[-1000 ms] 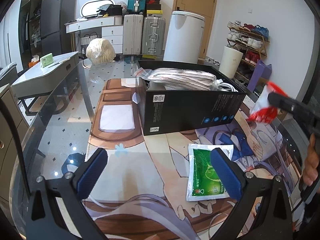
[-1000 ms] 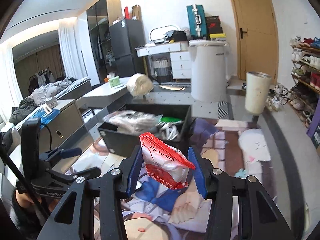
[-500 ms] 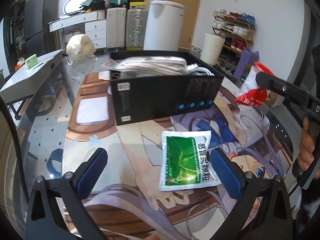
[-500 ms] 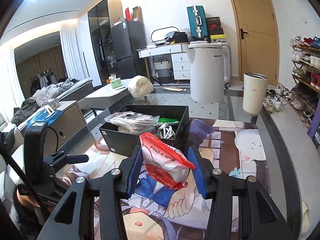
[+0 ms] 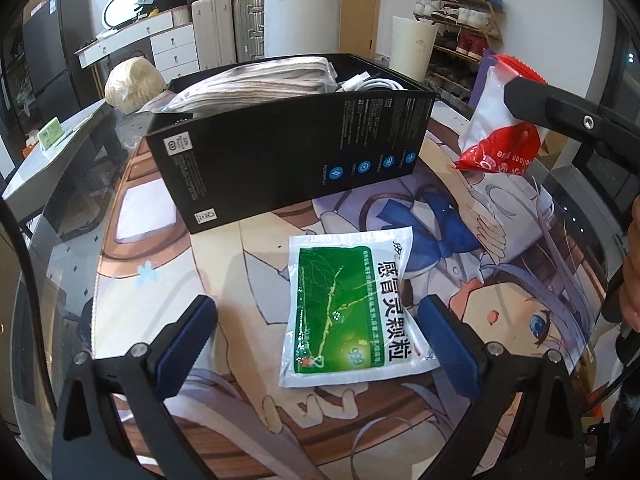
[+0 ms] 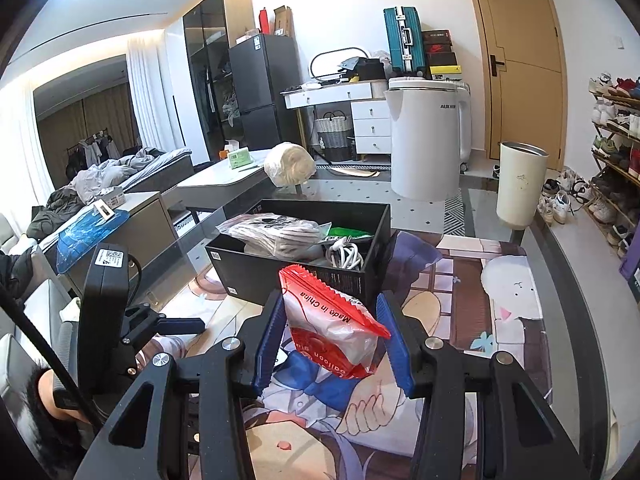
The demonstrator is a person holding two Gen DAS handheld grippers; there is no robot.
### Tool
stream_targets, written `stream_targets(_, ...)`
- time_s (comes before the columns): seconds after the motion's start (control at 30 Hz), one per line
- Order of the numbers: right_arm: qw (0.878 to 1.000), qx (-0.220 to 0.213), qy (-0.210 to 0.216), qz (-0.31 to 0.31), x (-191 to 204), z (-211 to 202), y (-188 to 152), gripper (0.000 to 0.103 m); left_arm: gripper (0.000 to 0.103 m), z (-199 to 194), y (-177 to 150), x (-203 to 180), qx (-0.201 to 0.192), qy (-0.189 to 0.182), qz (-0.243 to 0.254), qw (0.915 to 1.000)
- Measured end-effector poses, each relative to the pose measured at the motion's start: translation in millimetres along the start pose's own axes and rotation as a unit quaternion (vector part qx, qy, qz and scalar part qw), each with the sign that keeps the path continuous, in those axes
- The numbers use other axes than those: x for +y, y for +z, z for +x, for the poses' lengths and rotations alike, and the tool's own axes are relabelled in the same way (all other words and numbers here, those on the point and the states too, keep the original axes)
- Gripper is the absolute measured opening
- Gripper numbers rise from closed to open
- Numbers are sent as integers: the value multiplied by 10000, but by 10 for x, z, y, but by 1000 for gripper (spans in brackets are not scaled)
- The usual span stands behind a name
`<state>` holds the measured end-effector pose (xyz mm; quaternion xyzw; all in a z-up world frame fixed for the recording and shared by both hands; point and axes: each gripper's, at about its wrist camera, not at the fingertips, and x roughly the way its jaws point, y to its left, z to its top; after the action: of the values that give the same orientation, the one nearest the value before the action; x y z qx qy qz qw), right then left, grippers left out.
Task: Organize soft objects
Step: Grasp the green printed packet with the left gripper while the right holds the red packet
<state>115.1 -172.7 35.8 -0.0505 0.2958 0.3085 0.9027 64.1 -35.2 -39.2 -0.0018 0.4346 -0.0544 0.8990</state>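
Pickup step: left gripper (image 5: 316, 330) jaws, just narrowing, straddled green sachet (image 5: 350, 306) untouched; right gripper (image 6: 334, 340) clamped red-white packet (image 6: 330, 328); next, lower and close

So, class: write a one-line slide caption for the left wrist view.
Open left gripper above a green sachet on the printed mat, black box behind, right gripper holding a red-and-white packet.

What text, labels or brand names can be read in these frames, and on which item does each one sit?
"Made in China": red and white packet held in the right gripper.
"Balloon": same packet, lower edge; the word after it is unclear.
"感冒灵颗粒": green and white sachet lying on the table mat.
"AUX": white appliance on the floor.
Black box side print and icons: too small to read.
Label on the left gripper body: too small.
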Motion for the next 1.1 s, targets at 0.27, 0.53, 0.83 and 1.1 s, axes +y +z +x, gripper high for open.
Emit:
stream_targets(0.27,10000,35,25,-24,12,32,-10,48,75,-28,-16,-71,-80,20,130,9999)
stream_targets(0.53,10000,41,26,-29,21,35,-22,48,57,-98,-33,-21,-259,-60,80,9996)
stream_targets(0.83,10000,42,10,-26,10,42,-31,48,53,-117,-40,19,-316,-163,40,9994)
stream_targets(1.1,9998,-150,47,-95,29,-23,-11,48,50,-270,-53,91,-577,-330,-104,9977)
